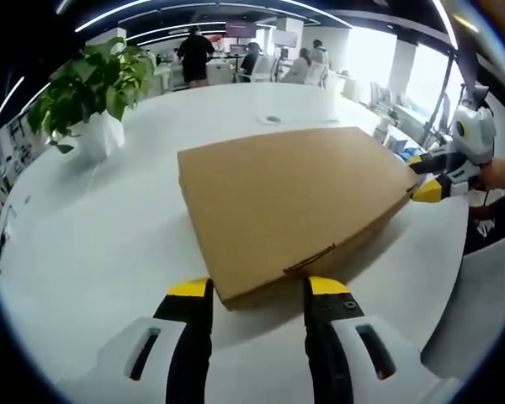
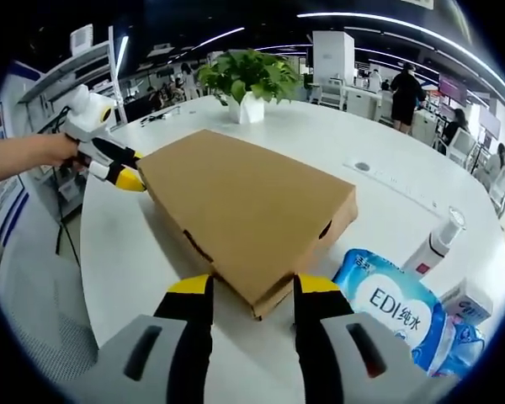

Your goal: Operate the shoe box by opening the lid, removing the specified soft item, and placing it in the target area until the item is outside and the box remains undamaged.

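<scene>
Left gripper (image 1: 257,290) points across the white table (image 1: 93,236), jaws parted wide, their yellow tips at either side of the near corner of the box (image 1: 290,206). Whether the tips touch the cardboard cannot be told. In the right gripper view this same gripper (image 2: 133,172) enters at 10 o'clock, held by a hand (image 2: 25,157), its yellow tips at the box's far corner.

Right gripper (image 2: 252,290) is likewise spread wide, its tips flanking the nearest corner of the box (image 2: 244,202); contact cannot be told. In the left gripper view it (image 1: 425,177) comes in at 3 o'clock, with its tips against the box edge.

The box is plain brown cardboard, flat and rectangular, lying on the table with the lid closed. A tab slot shows at the lid edge near the left gripper. No dents or tears are visible.

Beyond the box stands a potted plant (image 1: 93,88), at 10 o'clock in the left gripper view. In the right gripper view, at 4 o'clock, lie a blue wipes pack (image 2: 396,307) and a spray bottle (image 2: 433,244).
</scene>
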`<state>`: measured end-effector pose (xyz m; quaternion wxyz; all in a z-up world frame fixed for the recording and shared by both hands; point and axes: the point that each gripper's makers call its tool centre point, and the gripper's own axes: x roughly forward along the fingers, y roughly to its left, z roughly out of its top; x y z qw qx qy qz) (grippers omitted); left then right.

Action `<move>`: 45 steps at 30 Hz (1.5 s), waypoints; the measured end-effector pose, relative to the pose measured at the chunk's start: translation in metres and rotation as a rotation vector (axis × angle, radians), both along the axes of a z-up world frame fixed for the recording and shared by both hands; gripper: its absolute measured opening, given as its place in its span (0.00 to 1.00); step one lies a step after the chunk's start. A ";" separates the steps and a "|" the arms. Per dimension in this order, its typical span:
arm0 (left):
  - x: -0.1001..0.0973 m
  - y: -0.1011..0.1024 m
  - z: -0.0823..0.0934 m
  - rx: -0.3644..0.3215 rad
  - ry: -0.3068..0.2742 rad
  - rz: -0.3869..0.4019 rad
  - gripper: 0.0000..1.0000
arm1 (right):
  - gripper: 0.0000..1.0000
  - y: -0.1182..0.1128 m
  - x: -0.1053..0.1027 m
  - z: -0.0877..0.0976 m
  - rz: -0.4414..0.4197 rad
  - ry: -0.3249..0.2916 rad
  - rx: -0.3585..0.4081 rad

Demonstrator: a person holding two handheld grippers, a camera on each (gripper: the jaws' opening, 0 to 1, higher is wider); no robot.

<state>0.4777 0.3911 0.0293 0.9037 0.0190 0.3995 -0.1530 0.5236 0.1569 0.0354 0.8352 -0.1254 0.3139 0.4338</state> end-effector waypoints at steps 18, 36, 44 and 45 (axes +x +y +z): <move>0.023 0.001 0.000 -0.002 0.003 -0.008 0.42 | 0.35 0.001 0.020 0.000 -0.020 0.001 -0.012; 0.018 -0.006 0.004 -0.011 -0.020 0.000 0.49 | 0.38 -0.008 0.016 0.004 -0.055 -0.008 -0.004; -0.005 -0.012 0.015 -0.033 -0.052 0.015 0.57 | 0.42 -0.031 0.003 0.023 -0.099 -0.060 0.032; -0.010 -0.014 0.019 -0.036 -0.061 0.016 0.57 | 0.42 -0.037 -0.001 0.025 -0.106 -0.064 0.034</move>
